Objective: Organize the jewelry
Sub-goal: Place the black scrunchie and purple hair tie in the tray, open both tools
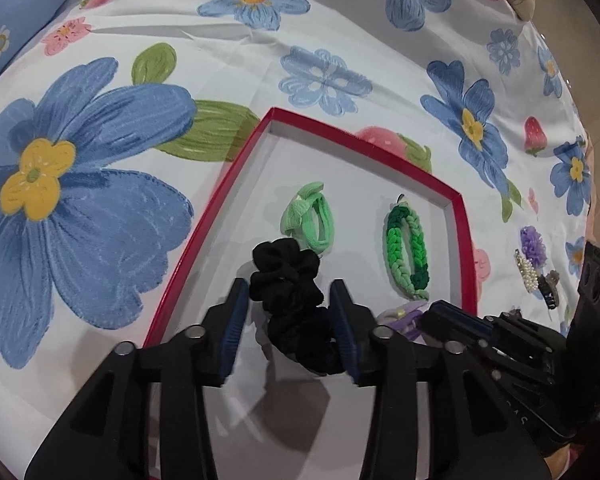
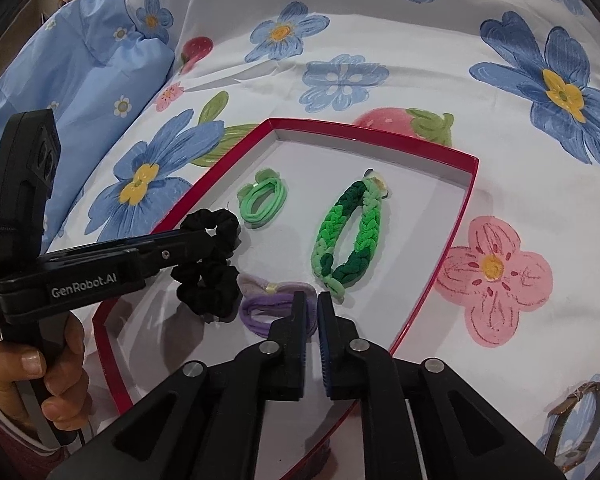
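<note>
A red-rimmed white tray (image 1: 220, 208) (image 2: 456, 216) lies on a floral sheet. In it are a light green hair tie (image 1: 312, 216) (image 2: 262, 200), a braided green bracelet (image 1: 406, 248) (image 2: 348, 236), a black scrunchie (image 1: 292, 300) (image 2: 212, 264) and a purple hair tie (image 2: 260, 308) (image 1: 400, 316). My left gripper (image 1: 290, 332) is open, its fingers on either side of the black scrunchie. My right gripper (image 2: 311, 340) is nearly shut, low over the purple hair tie; whether it pinches the tie is hidden.
A purple flower clip (image 1: 532, 244), a pearl clip (image 1: 528, 272) and a dark clip (image 1: 550, 292) lie on the sheet right of the tray. A watch (image 2: 576, 420) lies at the lower right. A blue pillow (image 2: 80, 64) is at the left.
</note>
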Available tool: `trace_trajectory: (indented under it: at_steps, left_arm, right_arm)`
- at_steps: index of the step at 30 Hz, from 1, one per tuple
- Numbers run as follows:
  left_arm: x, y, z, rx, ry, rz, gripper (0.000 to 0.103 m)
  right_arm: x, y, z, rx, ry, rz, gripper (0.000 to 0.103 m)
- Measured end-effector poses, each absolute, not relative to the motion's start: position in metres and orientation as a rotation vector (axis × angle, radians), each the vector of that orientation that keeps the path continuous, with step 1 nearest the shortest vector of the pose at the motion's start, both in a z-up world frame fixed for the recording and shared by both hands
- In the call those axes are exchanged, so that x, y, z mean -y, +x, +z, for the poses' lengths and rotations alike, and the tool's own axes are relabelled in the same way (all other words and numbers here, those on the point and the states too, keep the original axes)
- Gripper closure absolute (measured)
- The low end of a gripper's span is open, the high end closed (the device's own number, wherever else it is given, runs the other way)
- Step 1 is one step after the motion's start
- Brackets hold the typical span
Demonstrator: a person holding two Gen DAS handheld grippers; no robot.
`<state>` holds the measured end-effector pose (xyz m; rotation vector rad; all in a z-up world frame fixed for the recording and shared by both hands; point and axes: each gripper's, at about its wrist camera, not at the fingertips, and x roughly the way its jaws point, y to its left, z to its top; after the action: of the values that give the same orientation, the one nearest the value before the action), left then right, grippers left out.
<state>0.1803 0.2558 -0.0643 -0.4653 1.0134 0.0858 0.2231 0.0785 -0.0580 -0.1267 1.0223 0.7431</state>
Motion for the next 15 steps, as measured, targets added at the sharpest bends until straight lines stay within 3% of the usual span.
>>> trace_trajectory:
  at_steps: [1, 3, 15]
  left_arm:
    - [-0.256, 0.179, -0.063, -1.009, -0.465, 0.089, 0.052]
    - [-0.256, 0.177, -0.06, -1.007, -0.463, 0.098, 0.052]
    - [-0.244, 0.15, -0.031, -0.954, -0.482, 0.078, 0.052]
  right_arm:
    - [-0.077, 0.222, -0.057, -1.021, -0.118, 0.745, 0.085]
    - [-0.075, 0.222, -0.054, -1.013, -0.104, 0.751, 0.064]
    - [-0.038, 0.205, -0.02, -0.936, -0.028, 0.739, 0.064]
